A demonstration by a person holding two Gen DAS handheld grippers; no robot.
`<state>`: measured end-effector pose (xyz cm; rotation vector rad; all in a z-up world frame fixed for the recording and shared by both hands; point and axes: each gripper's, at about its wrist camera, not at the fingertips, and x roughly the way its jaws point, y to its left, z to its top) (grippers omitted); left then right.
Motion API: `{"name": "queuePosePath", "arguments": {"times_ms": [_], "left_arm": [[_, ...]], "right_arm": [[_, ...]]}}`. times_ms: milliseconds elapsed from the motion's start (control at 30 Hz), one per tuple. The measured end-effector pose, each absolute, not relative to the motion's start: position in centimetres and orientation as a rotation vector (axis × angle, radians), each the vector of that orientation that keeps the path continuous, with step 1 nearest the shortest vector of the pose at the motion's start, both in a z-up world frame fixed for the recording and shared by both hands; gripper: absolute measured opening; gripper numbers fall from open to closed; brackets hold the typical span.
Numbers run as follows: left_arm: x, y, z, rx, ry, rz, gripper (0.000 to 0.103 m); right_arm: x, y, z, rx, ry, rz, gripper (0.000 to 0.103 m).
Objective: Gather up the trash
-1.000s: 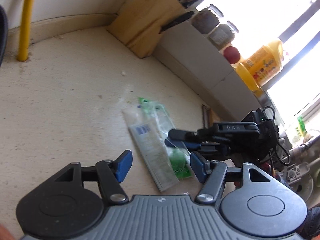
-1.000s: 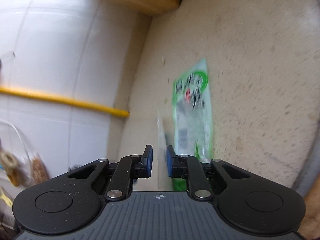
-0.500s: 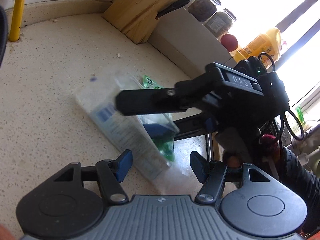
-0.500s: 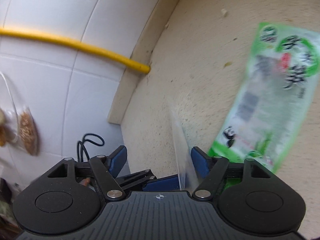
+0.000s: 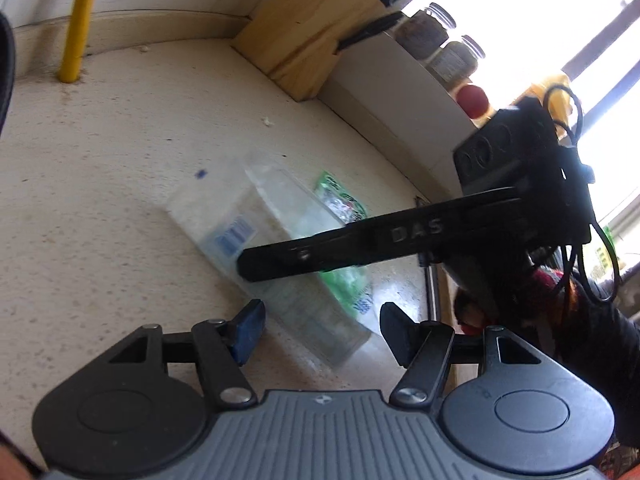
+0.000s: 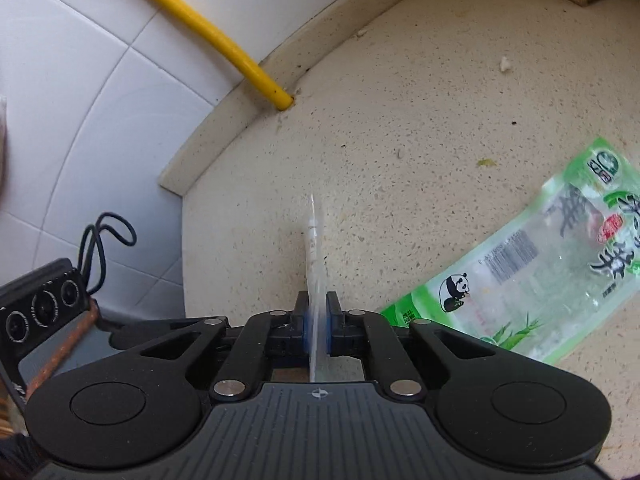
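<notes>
A clear plastic wrapper (image 5: 256, 216) with a blue label is held tilted above the beige counter (image 5: 120, 160). My right gripper (image 6: 317, 320) is shut on it, and the film shows edge-on (image 6: 314, 240) between the blue pads. One of its black fingers (image 5: 360, 240) crosses the left wrist view. A green panda-print wrapper (image 6: 540, 272) lies flat on the counter, to the right of the right gripper, and shows partly under the clear one (image 5: 340, 200). My left gripper (image 5: 320, 330) stands open just before the clear wrapper's near end, nothing between its fingers.
A wooden knife block (image 5: 304, 52) stands in the back corner beside a white ledge with jars (image 5: 452, 56). A yellow pipe (image 6: 208, 28) enters the counter at the tiled wall (image 6: 80, 80). Small crumbs (image 6: 505, 64) dot the counter.
My right gripper, open around the clear wrapper half a second ago, has shut on it and raised it off the green wrapper. The left gripper stays open.
</notes>
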<state>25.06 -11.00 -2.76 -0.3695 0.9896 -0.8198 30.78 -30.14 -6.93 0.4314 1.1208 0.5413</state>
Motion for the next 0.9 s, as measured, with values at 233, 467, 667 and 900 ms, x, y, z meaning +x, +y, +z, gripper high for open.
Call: {"name": "queuePosePath", "arguments": {"times_ms": [233, 467, 667, 900], "left_arm": [[24.8, -9.8, -1.4, -0.351, 0.973, -0.777, 0.059], [26.7, -15.1, -1.0, -0.210, 0.981, -0.862, 0.059], [29.6, -17.4, -1.4, -0.131, 1.015, -0.888, 0.059], [33.1, -17.7, -2.2, -0.186, 1.113, -0.963, 0.059]], "right_arm": [[27.9, -36.3, -7.1, 0.843, 0.944, 0.537, 0.010], [23.0, -44.4, -5.3, 0.962, 0.738, 0.389, 0.010], [20.3, -47.4, -6.0, 0.978, 0.728, 0.334, 0.011], [20.6, -47.7, -7.8, 1.029, 0.740, 0.347, 0.014]]}}
